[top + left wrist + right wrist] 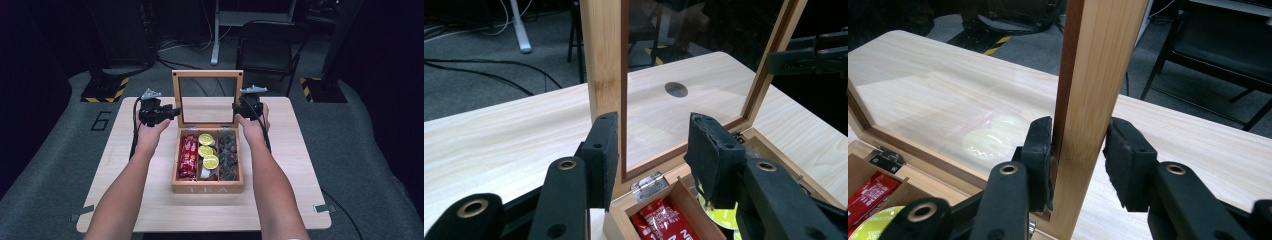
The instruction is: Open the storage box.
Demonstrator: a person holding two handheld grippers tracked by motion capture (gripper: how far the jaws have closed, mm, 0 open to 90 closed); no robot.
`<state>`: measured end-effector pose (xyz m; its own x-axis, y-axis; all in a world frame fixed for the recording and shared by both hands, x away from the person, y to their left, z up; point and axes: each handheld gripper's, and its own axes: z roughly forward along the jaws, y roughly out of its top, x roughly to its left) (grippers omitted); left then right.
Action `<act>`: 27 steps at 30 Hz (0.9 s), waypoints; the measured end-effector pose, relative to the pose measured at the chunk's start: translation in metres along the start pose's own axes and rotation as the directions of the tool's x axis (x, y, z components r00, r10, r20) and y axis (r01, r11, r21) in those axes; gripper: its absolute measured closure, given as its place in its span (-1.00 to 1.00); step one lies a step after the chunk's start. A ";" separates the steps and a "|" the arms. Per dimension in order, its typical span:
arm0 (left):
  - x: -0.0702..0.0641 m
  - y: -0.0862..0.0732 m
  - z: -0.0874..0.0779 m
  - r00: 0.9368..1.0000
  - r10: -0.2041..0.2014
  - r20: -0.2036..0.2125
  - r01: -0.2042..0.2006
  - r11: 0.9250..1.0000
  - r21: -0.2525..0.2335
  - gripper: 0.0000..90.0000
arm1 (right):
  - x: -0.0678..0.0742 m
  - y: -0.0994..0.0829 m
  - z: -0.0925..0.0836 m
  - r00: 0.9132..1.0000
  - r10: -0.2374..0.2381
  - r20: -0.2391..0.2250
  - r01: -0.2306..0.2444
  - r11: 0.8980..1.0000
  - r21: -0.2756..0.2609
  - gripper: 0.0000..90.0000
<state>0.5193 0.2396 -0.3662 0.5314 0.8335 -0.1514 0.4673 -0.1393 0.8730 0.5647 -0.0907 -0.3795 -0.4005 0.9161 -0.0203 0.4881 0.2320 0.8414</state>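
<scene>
The right gripper (1078,165) pinched the lid (1093,100), maybe loosely. The left gripper (651,150) sat open around the lid's other side. A slip could slam the lid onto the box (207,188).

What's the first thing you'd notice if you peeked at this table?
A wooden tea box sits mid-table with its glass lid standing upright. Inside are red packets on the left, yellow-green pods in the middle and dark pieces on the right. The right gripper pinches the lid's frame, while the left gripper straddles the opposite edge without squeezing.
</scene>
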 end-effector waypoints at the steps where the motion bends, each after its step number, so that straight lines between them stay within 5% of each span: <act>1: 0.001 -0.001 0.000 1.000 -0.004 -0.002 0.004 1.000 -0.001 0.24 | 0.001 0.000 0.000 1.000 0.002 0.005 -0.002 1.000 0.001 0.40; 9: 0.004 -0.004 -0.001 1.000 -0.017 -0.004 0.017 1.000 0.002 0.23 | 0.001 0.001 0.000 1.000 0.005 0.027 -0.005 1.000 -0.003 0.40; 15: 0.005 -0.006 -0.002 1.000 -0.028 0.003 0.028 1.000 -0.009 0.23 | 0.001 0.000 -0.007 1.000 0.021 0.006 -0.020 1.000 -0.015 0.33; 27: 0.009 -0.010 -0.007 1.000 -0.019 -0.012 0.019 1.000 -0.004 0.20 | 0.020 -0.007 -0.023 0.997 -0.040 -0.069 0.038 0.999 -0.031 0.21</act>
<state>0.5142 0.2525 -0.3727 0.5133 0.8426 -0.1627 0.4749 -0.1211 0.8717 0.5353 -0.0811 -0.3734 -0.4723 0.8813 -0.0165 0.4482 0.2562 0.8564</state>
